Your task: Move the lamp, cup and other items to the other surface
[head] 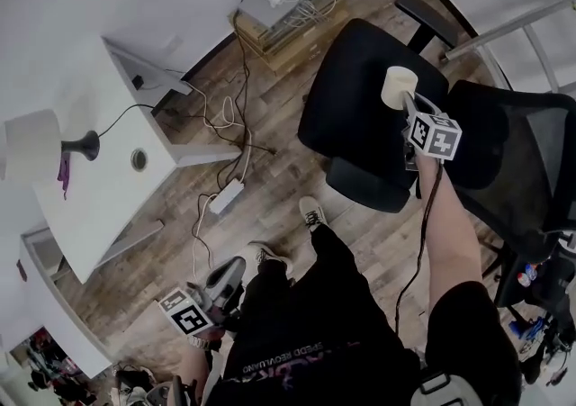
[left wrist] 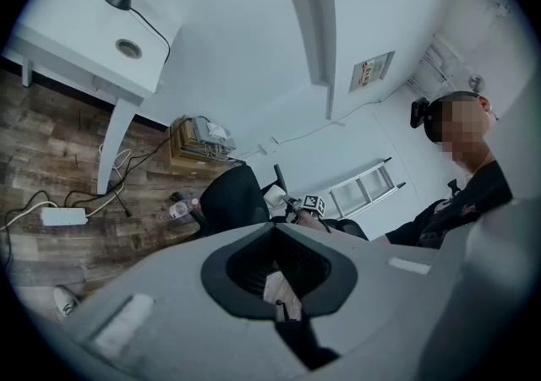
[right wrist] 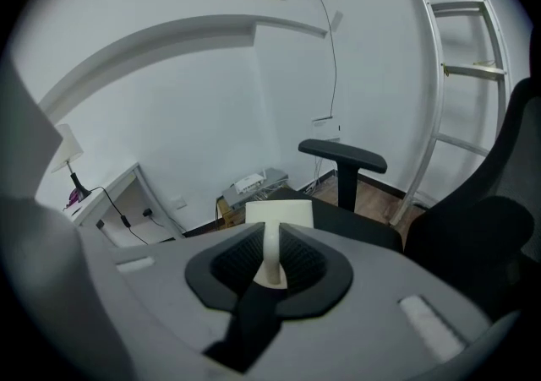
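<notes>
Right gripper (head: 407,103) had the cup (head: 399,86) pinched by its handle, jaws only a bit apart, cup over the black chair seat (head: 355,89). Left gripper (head: 221,282) was barely parted, nothing in it.

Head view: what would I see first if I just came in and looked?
First, the cream cup, pinched by its rim in the right tongs over the seat of the black chair. Next, at the left, the lamp with its white shade, standing on the white desk.
</notes>
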A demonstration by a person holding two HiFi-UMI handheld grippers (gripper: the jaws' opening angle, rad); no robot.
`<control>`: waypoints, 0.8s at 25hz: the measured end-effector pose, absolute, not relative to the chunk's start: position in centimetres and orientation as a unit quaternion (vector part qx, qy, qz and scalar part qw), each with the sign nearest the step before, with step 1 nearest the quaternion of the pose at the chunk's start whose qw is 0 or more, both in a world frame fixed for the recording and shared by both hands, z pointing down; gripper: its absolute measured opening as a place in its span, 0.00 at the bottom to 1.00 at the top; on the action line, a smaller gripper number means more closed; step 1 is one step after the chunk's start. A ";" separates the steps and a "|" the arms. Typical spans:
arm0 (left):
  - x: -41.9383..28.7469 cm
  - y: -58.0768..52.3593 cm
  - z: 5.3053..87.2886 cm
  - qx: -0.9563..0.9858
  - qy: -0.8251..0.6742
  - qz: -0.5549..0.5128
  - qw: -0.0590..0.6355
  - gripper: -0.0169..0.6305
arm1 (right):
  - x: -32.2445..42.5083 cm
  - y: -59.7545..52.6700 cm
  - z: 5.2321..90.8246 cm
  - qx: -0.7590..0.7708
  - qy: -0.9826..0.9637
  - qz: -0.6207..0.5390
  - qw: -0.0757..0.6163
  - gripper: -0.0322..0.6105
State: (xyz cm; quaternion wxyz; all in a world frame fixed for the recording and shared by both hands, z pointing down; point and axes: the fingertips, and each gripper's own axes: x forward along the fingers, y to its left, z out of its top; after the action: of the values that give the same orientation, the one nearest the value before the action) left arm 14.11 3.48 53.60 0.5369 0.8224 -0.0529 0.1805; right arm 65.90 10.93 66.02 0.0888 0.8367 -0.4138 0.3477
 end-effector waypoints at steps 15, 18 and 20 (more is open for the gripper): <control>11.6 4.9 55.4 0.794 -0.124 0.218 0.553 0.02 | 68.1 8.3 76.3 0.828 -0.375 0.406 0.097 0.14; 11.9 5.0 55.6 0.793 -0.124 0.214 0.557 0.02 | 67.5 9.0 77.7 0.825 -0.365 0.418 0.110 0.14; 11.8 5.1 55.6 0.792 -0.122 0.213 0.559 0.02 | 66.9 9.7 78.3 0.824 -0.359 0.425 0.107 0.14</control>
State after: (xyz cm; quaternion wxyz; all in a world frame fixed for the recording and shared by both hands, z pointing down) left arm 11.78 5.10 55.62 0.5595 0.7917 -0.1220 0.2129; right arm 66.91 9.74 78.29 0.1073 0.8243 -0.3586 0.4249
